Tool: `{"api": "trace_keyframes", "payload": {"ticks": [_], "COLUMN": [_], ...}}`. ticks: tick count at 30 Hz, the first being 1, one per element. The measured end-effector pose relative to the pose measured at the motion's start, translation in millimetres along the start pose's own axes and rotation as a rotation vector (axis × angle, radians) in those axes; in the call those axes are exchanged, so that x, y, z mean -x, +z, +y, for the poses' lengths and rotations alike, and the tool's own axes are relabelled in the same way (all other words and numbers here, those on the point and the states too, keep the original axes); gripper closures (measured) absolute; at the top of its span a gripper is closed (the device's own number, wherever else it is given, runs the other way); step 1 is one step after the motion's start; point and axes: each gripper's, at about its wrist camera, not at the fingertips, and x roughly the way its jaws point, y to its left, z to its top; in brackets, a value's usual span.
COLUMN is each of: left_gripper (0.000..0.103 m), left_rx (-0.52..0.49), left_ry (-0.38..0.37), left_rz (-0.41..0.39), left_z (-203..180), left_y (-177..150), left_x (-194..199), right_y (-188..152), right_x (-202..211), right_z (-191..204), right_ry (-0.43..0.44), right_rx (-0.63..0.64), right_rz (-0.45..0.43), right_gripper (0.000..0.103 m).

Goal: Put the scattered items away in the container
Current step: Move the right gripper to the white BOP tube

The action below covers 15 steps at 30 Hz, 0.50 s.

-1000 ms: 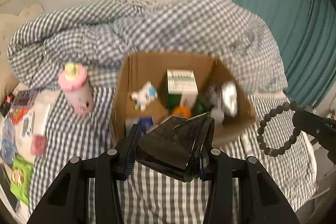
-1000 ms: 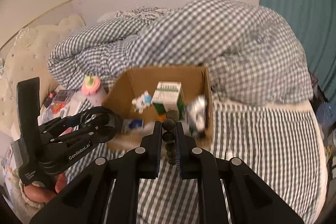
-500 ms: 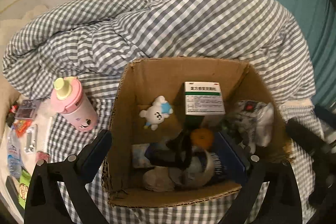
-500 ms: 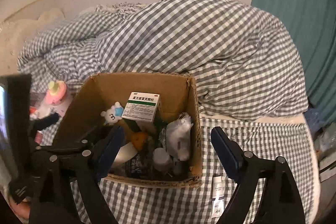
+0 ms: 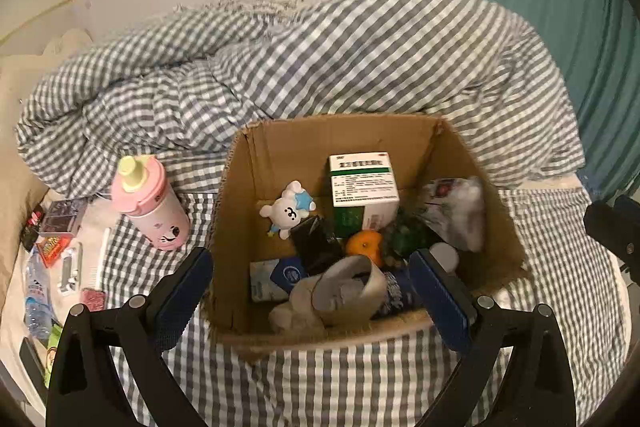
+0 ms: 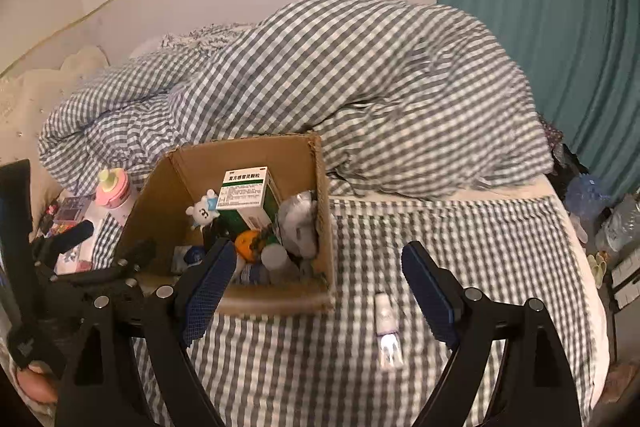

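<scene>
A cardboard box [image 5: 280, 147] stands on the gingham bed and also shows in the right wrist view [image 6: 324, 227]. It holds a green-and-white medicine box [image 5: 362, 183], a small white bear toy [image 5: 288, 213], an orange [image 5: 364, 241], a black item [image 5: 316, 243] and several others. My left gripper [image 5: 312, 303] is open and empty over the box's near edge. My right gripper [image 6: 316, 291] is open and empty, right of the box. A small white tube [image 6: 386, 323] lies on the bed between its fingers. A pink bottle [image 5: 148, 203] stands left of the box.
A heaped gingham duvet [image 5: 320, 67] lies behind the box. Small packets, a comb and a water bottle [image 5: 38, 291] are scattered at the far left. A teal curtain [image 6: 540, 27] hangs on the right. Bottles and bags [image 6: 600, 211] sit beyond the bed's right edge.
Both grippers opened. The left let go of the black item and the right of the bead bracelet over the box. The right gripper then moved right and back.
</scene>
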Motion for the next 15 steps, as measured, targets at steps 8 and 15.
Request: {"api": "trace_keyframes", "payload": {"ticks": [8, 15], "left_gripper": [0.0, 0.0], "left_rx": [0.001, 0.012], "left_ry": [-0.009, 0.02], "left_rz": [-0.065, -0.082], "left_z": [0.4, 2.2], "left_y": [-27.8, -70.0], "left_x": [76.3, 116.5], "right_y": [-28.1, -74.3], "right_x": [80.3, 111.6], "right_z": [-21.0, -36.2], "right_ry": [-0.043, -0.054], "right_rx": [-0.025, -0.041], "right_rz": [-0.066, -0.078], "right_gripper": [0.017, 0.017]}}
